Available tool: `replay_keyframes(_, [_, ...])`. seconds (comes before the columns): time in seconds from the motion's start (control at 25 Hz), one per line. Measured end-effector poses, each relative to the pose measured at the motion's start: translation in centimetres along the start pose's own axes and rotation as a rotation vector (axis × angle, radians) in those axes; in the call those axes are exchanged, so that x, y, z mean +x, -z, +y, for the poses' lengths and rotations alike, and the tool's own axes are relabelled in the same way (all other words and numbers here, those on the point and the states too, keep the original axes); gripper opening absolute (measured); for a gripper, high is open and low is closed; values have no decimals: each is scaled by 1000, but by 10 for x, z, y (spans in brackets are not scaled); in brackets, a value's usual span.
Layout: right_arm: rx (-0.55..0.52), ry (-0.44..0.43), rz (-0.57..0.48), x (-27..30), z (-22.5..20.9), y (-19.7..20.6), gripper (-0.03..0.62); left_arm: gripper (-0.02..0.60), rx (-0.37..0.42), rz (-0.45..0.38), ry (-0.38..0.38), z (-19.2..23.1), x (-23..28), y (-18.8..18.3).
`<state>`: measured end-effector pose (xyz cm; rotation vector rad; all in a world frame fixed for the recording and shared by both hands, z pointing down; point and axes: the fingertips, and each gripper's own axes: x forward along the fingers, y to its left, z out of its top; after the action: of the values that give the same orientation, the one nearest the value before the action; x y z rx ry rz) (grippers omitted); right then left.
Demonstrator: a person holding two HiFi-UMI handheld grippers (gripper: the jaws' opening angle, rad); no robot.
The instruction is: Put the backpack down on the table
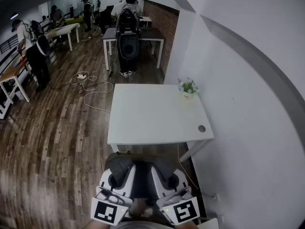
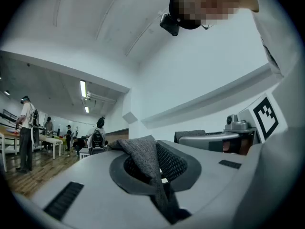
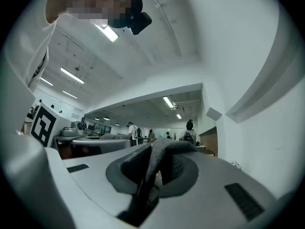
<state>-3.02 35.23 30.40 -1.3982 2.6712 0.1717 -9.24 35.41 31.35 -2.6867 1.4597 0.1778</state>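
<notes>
light: bright indoor, ceiling tubes at 11 o'clock
shadows: soft, faint
edges: fisheye bend, black vignette
focus: near foreground soft

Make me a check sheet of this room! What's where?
Surface: white table, beside the wall.
Job's things: backpack, dark, between the grippers, not on the table.
Clutter: flower pot at the table's far right corner.
Grippers: left gripper shut on a strap; right gripper shut on the other strap.
Cables: loose cables on the floor past the table.
Surroundings: wall at right; people at other desks.
</notes>
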Motion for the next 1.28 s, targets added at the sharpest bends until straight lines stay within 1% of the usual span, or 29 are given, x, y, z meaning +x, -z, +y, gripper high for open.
replay_keyframes(0.28, [10,5,3,-2,3,3,61,46,1,-5,3,0,-3,1])
replay_keyframes(0.36, [22,-8,8,-3,5,3,61,46,-1,-6,4,1,-5,-1])
replay_keyframes(0.44, [13,-27,26,-4,6,6,61,46,-1,-7,3,0,-5,-1])
replay_keyframes(0.52, [8,-29,27,-4,4,8,61,46,5,-6,1,0,-5,0])
replay_keyframes(0.6, [15,-24,8,-3,1,5,61,46,9,-5,-6,-1,-3,0])
replay_keyframes(0.76, [3,-55,15,-4,-6,7,61,46,19,-2,-30,-4,3,-1])
replay_keyframes(0.92, [11,-61,-15,-3,-14,0,61,46,42,-9,-59,-7,8,-1])
replay_keyframes(1.04, [-1,-56,-15,0,-22,-1,61,46,60,-24,-63,-7,18,-5])
replay_keyframes(1.16, [-12,-51,-21,16,-28,2,61,44,60,-40,-75,6,33,-5])
replay_keyframes(1.28, [-19,-35,-30,36,-41,4,61,44,62,-61,-37,16,52,-2])
